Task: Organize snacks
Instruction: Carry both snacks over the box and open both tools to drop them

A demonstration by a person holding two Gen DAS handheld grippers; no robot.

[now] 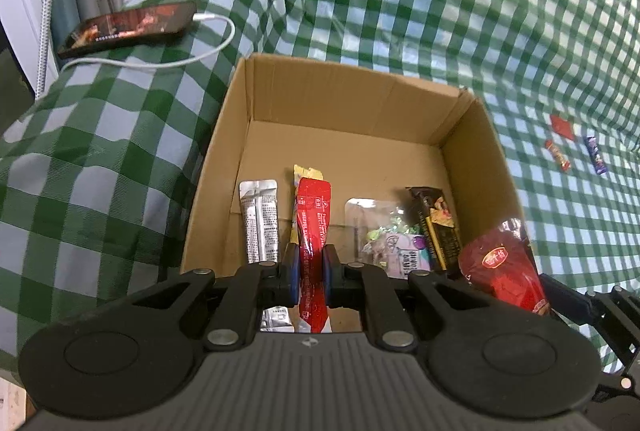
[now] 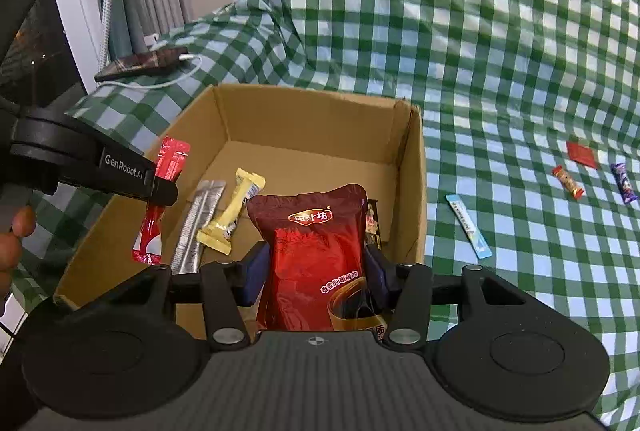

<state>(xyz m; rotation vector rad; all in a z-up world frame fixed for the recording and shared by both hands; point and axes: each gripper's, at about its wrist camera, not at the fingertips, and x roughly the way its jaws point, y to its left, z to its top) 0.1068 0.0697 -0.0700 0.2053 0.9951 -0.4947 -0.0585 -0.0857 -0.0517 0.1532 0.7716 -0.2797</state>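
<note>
Checked cloth point(image 2: 500, 31): green and white, draped over a soft surface that carries everything.
Cardboard box point(image 1: 352, 103): open-topped, in the middle of the cloth, holding several snacks.
Right gripper point(image 2: 316, 267): jaws pinching a large red pouch point(image 2: 316, 251), held upright over the box's near right corner.
Left gripper point(image 1: 311, 269): jaws pinching a slim red sachet point(image 1: 313, 231), held over the box's near left side.
Phone point(image 1: 128, 27): lies near the far left edge of the cloth, white cable point(image 1: 192, 59) plugged in.
In the box: silver stick point(image 1: 260, 227), yellow bar point(image 2: 232, 215), clear packet point(image 1: 380, 235), dark bar point(image 1: 434, 227).
Loose on the cloth, right of the box: blue stick point(image 2: 468, 227), red square packet point(image 2: 581, 154), small red candy point(image 2: 568, 182), purple candy point(image 2: 624, 183).
</note>
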